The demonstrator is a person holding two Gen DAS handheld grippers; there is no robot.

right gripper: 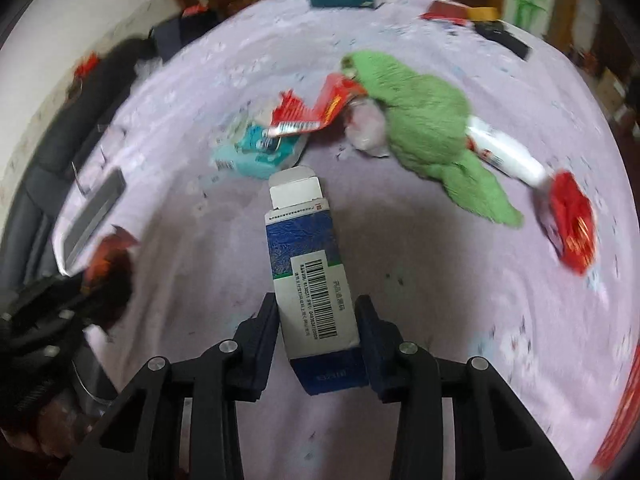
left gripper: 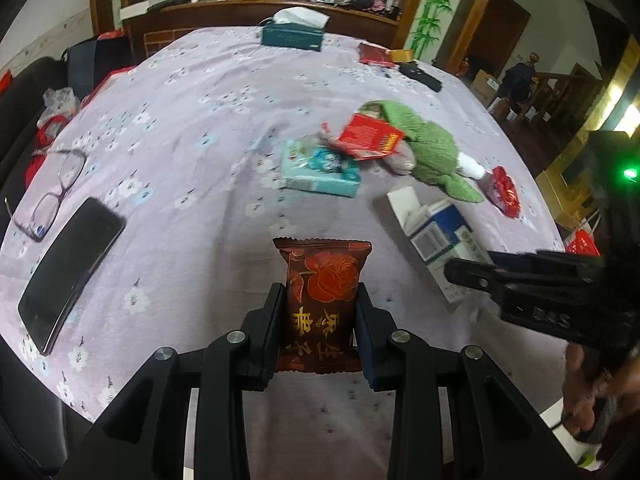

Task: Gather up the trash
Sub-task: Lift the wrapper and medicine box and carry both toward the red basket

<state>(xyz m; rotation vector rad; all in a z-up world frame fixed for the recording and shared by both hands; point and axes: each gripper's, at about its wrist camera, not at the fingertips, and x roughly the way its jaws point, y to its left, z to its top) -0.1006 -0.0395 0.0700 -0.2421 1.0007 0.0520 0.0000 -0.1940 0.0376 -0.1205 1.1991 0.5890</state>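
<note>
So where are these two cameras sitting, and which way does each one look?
Left wrist view: sits on the left tool, looking forward and down over the lilac flowered tablecloth; its black fingers clamp a dark red rose-printed snack packet; the right tool and a hand show at right.
Right wrist view: sits on the right tool, looking down at the same cloth, fingers against a blue-and-white cardboard box.
Both share the green fluffy towel and teal tissue box.

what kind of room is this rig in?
Most likely a lived-in home, a dining or living room. A table under a floral cloth holds a tissue box, eyeglasses and a phone; a cluttered wooden sideboard stands behind.
</note>
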